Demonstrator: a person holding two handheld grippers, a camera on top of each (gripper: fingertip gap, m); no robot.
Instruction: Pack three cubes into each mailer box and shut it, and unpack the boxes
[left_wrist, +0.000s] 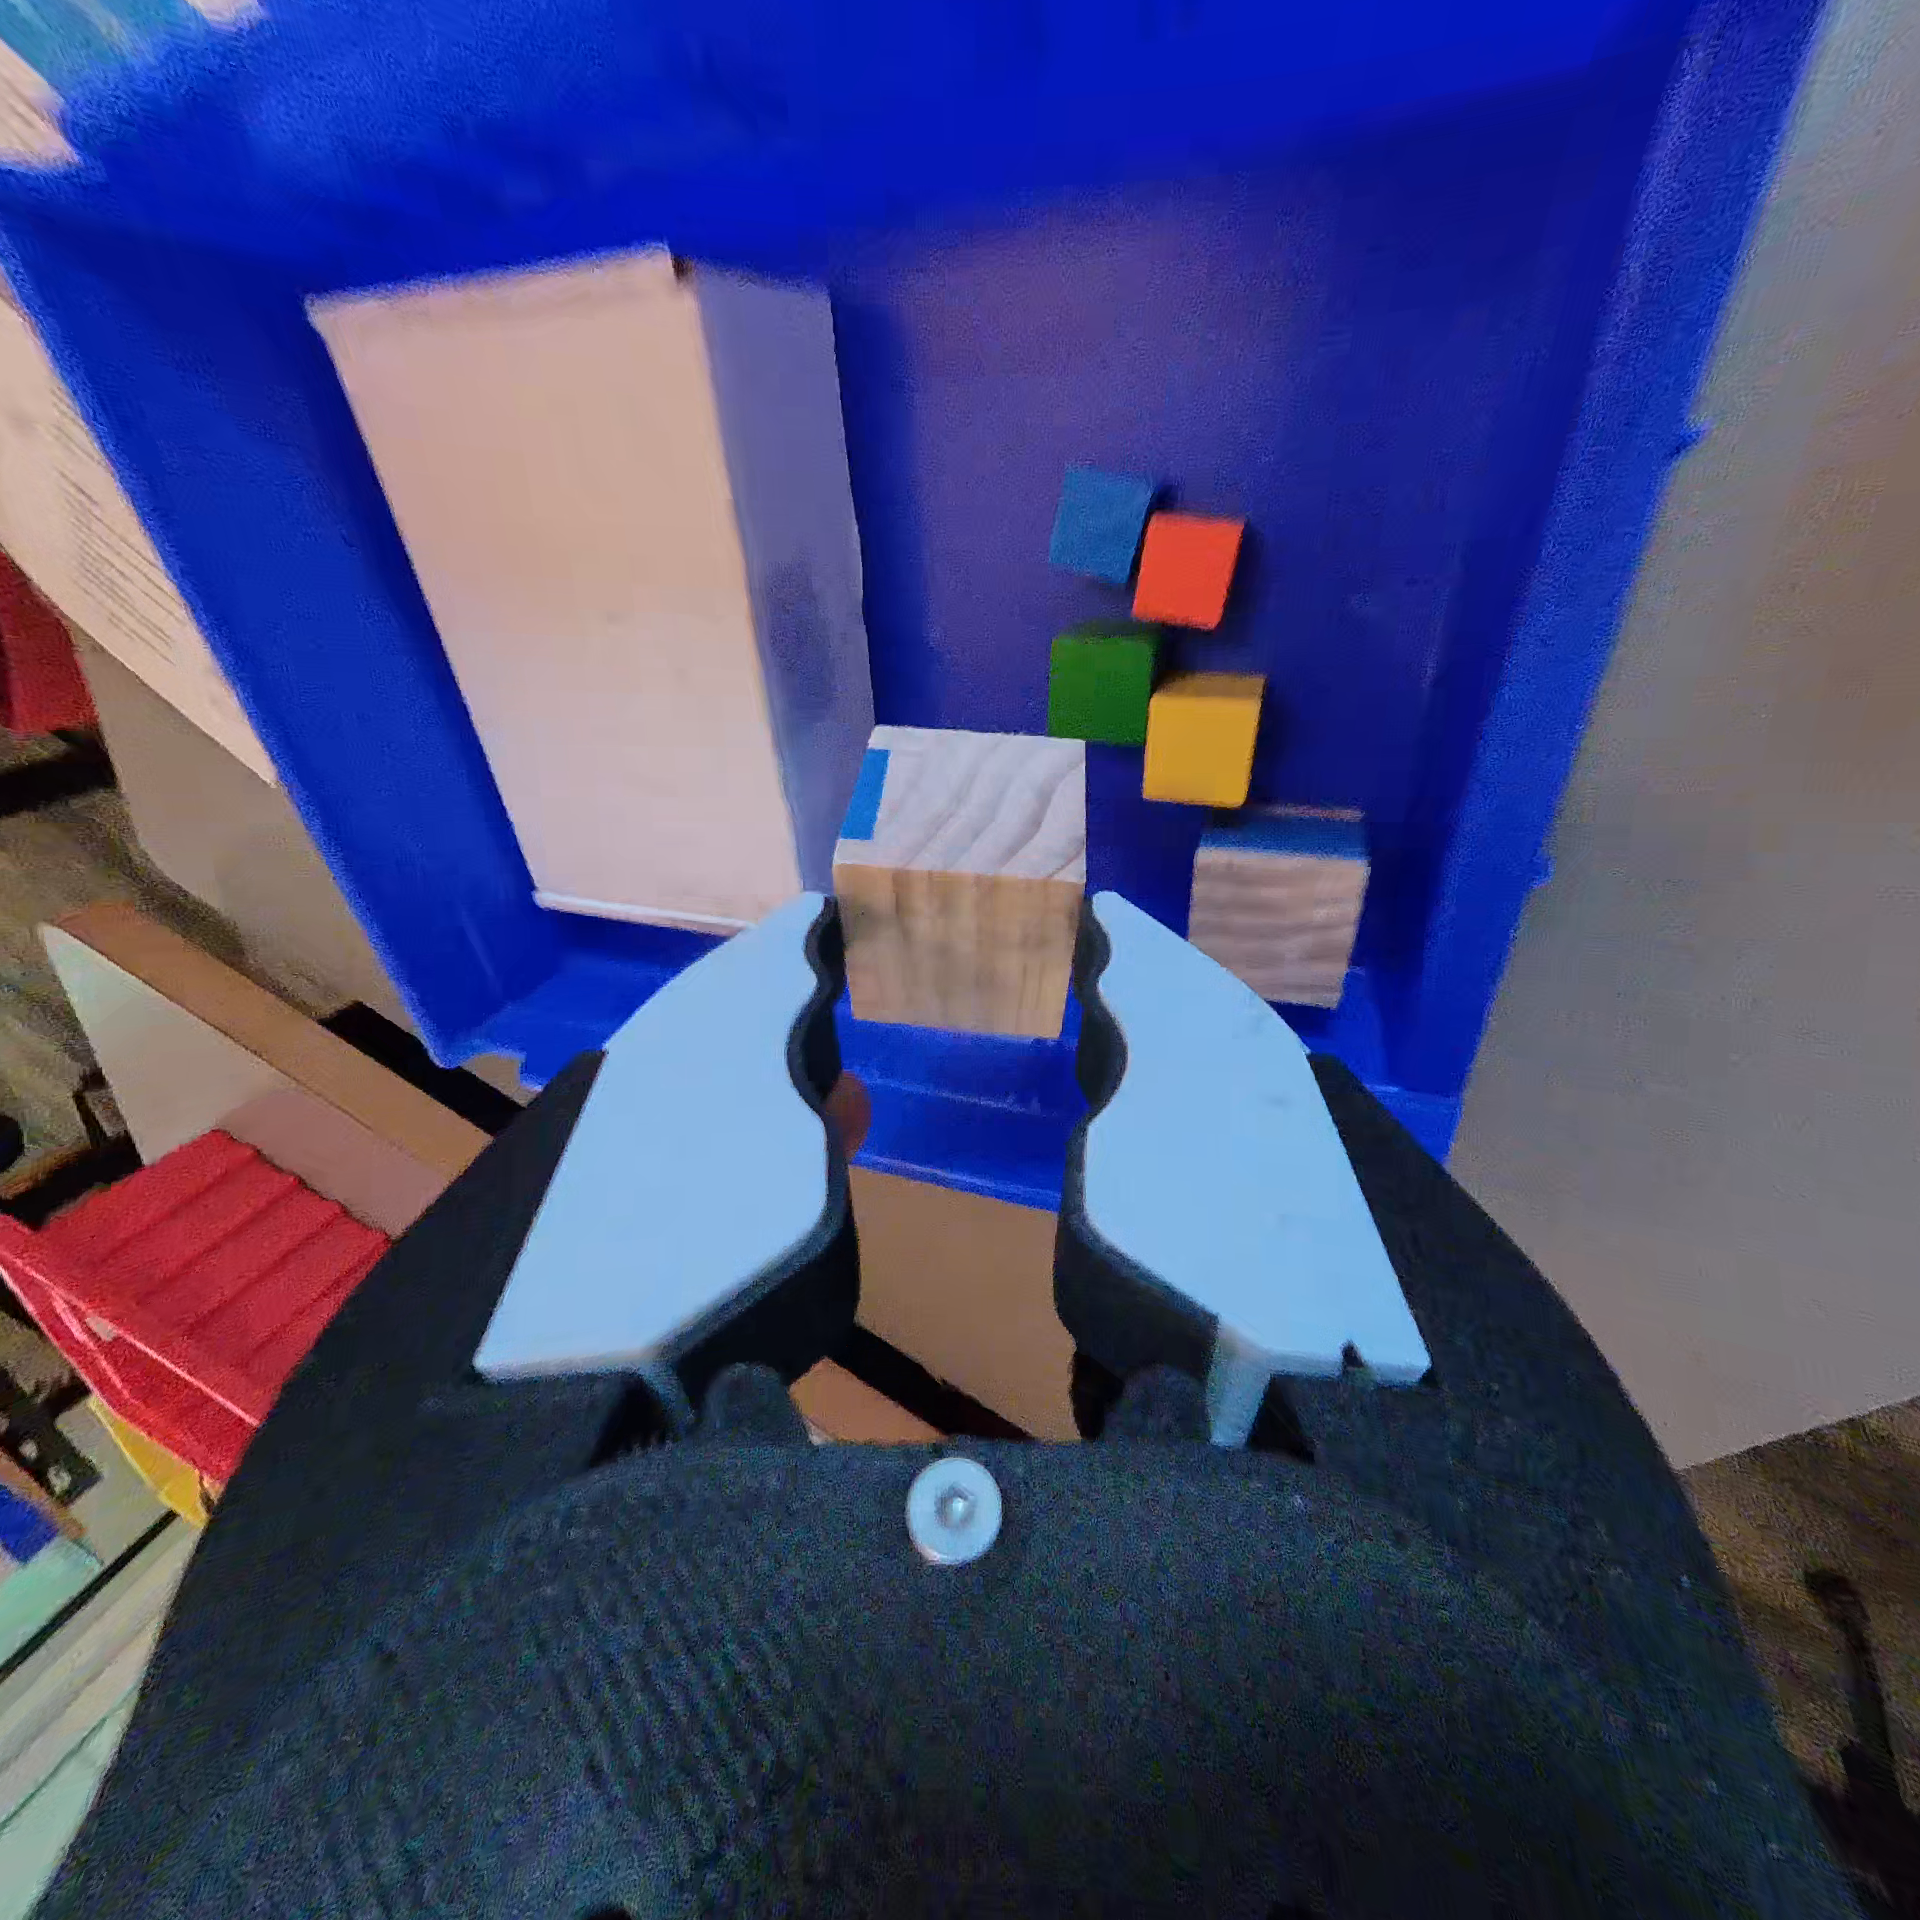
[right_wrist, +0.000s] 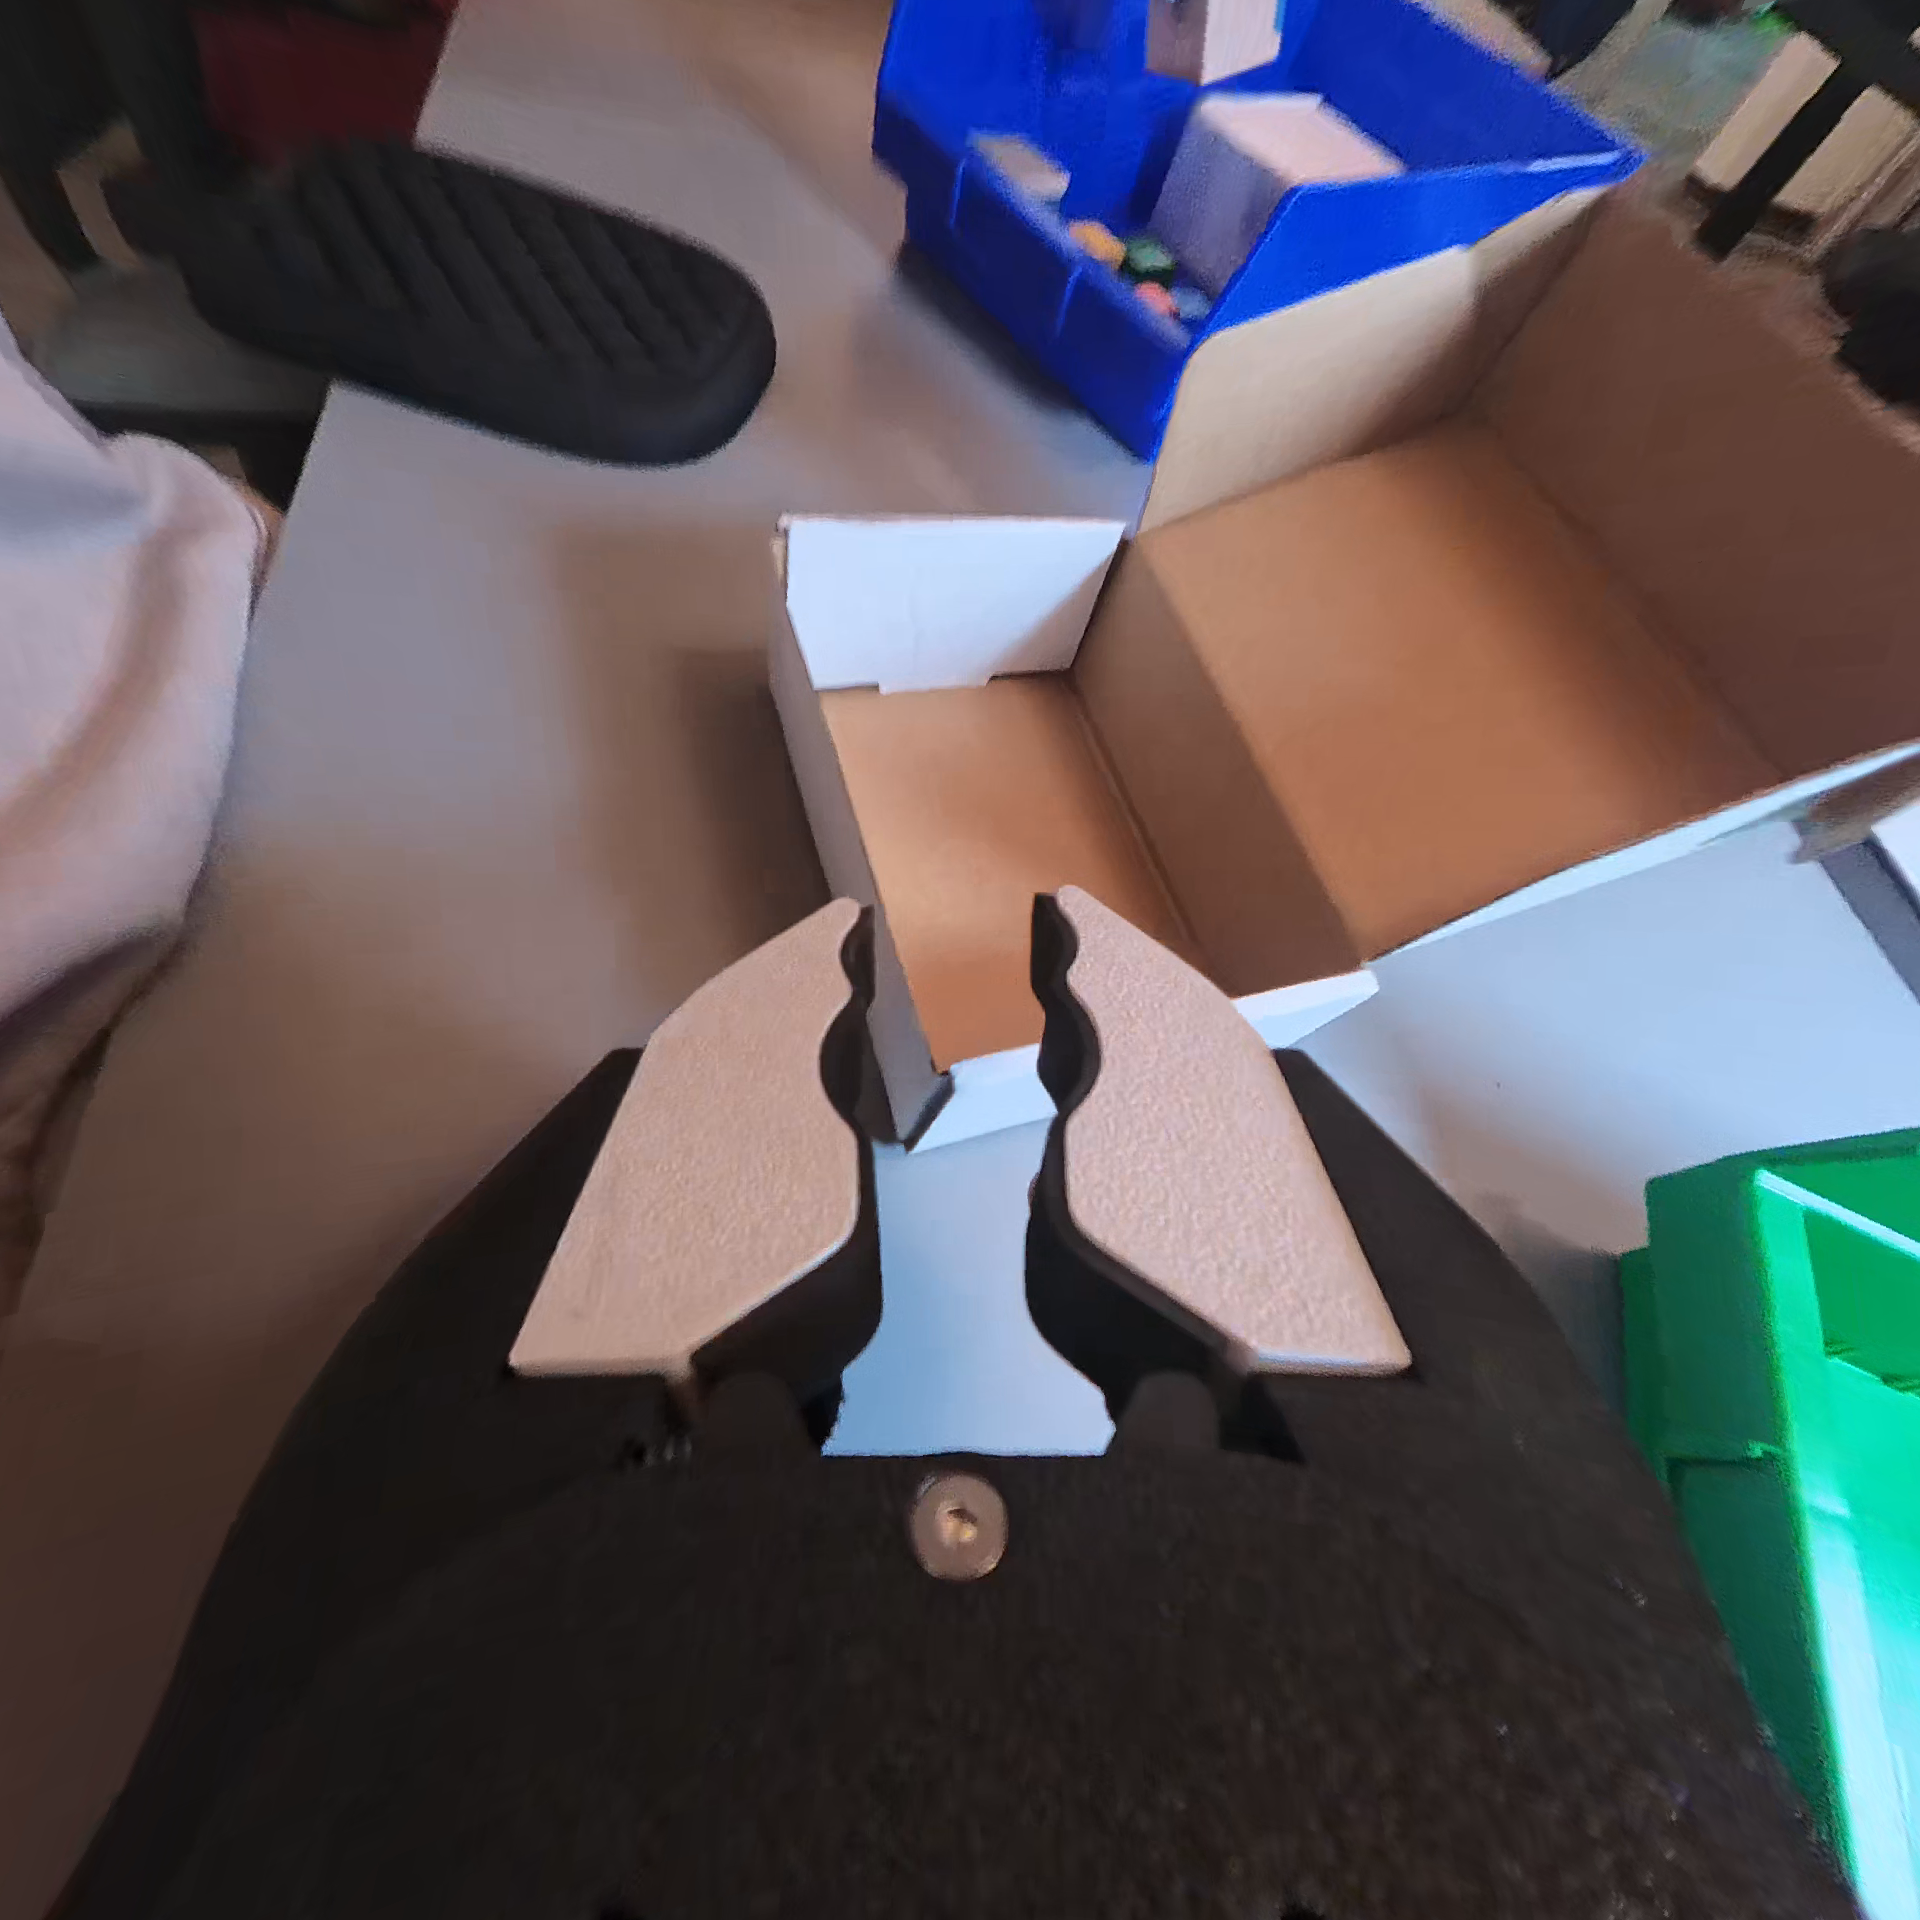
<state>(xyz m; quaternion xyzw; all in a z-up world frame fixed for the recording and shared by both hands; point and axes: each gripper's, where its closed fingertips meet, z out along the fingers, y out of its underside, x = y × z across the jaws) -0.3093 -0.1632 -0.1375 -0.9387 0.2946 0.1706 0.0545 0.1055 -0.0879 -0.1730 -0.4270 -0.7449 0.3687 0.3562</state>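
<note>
Above the blue bin (left_wrist: 1507, 727), the left gripper (left_wrist: 961, 935) clamps a pale wooden cube (left_wrist: 961, 883) bearing a blue patch. Right gripper (right_wrist: 951, 935) hangs parted, empty, over the open mailer box (right_wrist: 935, 613), white outside, brown inside. No writing is legible on either.

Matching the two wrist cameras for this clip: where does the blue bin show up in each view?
Left wrist view: the blue bin fills the upper picture, with the left gripper holding a wooden cube over its near edge.
Right wrist view: it sits at top centre-right, behind the open mailer box.
Shared landmark: the small coloured cubes inside the bin.
</note>
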